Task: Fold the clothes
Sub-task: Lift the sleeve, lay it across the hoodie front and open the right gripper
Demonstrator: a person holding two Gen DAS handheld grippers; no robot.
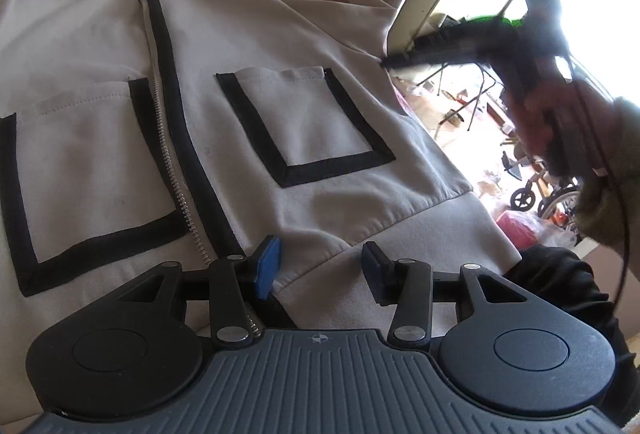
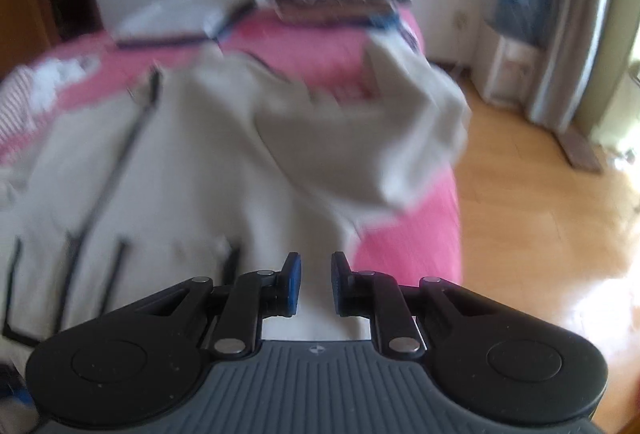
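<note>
A beige jacket (image 1: pixel 248 46) lies flat on the pink bed (image 2: pixel 412 250). Left gripper (image 1: pixel 320 266) and right gripper (image 2: pixel 316 282) hover with jaws apart, empty.

Pink bed cover (image 2: pixel 412 246) over the bed. Glossy wooden plank floor (image 2: pixel 532 234) beside it. Grey curtain (image 2: pixel 568 34) beside bright window.

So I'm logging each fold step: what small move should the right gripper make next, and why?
Probably close the right gripper on the jacket's right sleeve. Its jaws stand open, holding nothing, and the sleeve lies bunched toward the bed edge, not yet folded in.
</note>
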